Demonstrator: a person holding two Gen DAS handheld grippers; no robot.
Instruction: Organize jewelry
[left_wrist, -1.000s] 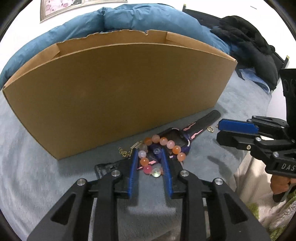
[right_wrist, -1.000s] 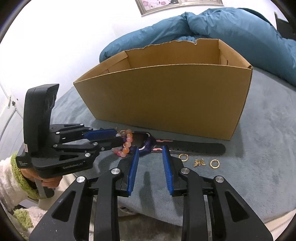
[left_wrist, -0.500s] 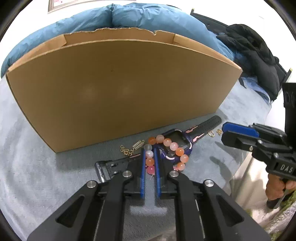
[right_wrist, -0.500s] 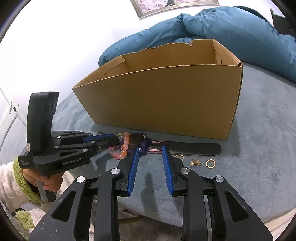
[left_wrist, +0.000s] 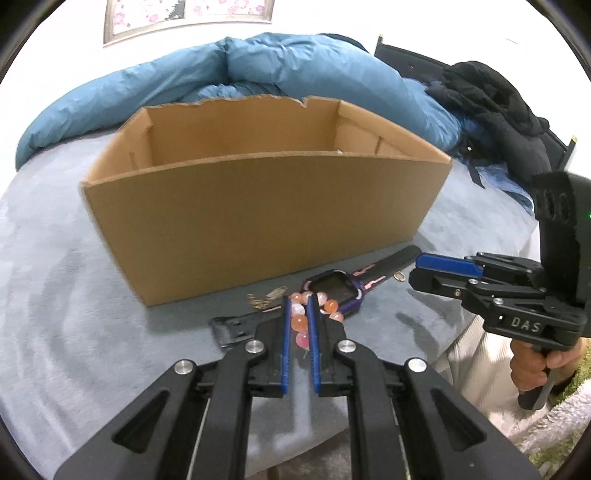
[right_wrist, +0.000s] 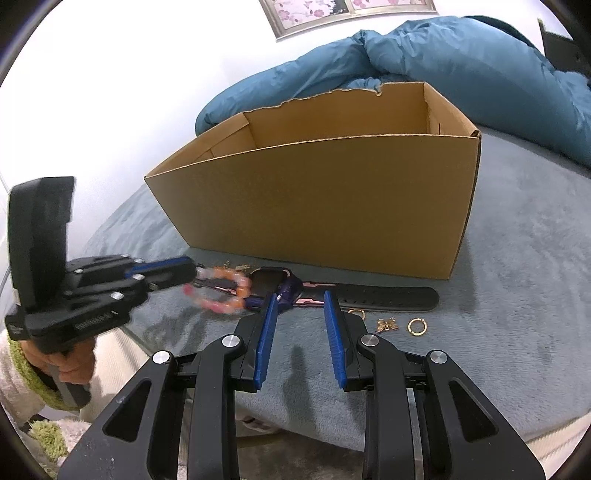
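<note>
The bead bracelet (left_wrist: 310, 314), a loop of orange, pink and milky white beads, sits low in the middle of the left wrist view, pinched between the blue pads of the left gripper (left_wrist: 298, 301), whose jaws are drawn nearly together on a few beads while the others spill out to the right of the fingers. In the right wrist view the same bracelet (right_wrist: 221, 291) shows blurred at the middle left, hanging as a loop off the tip of the left gripper (right_wrist: 192, 271) and lying against the face of a purple watch (right_wrist: 273, 286). The watch's black strap (right_wrist: 384, 297) runs to the right along the grey blanket (right_wrist: 517, 258), just in front of the cardboard box (right_wrist: 332, 199), which stands open in the centre of both views. Below the strap, toward the lower right, lie a gold ring (right_wrist: 356, 314), a small gold butterfly charm (right_wrist: 387, 325) and a second gold ring (right_wrist: 417, 326), each apart from the others. A thin gold chain (left_wrist: 264, 297) lies at the foot of the box, left of the bracelet. The right gripper (right_wrist: 299, 302) hovers over the watch with its jaws partly open and nothing between them. A blue duvet (left_wrist: 258, 70) is heaped behind the box, with dark clothing (left_wrist: 491, 107) at the upper right.
</note>
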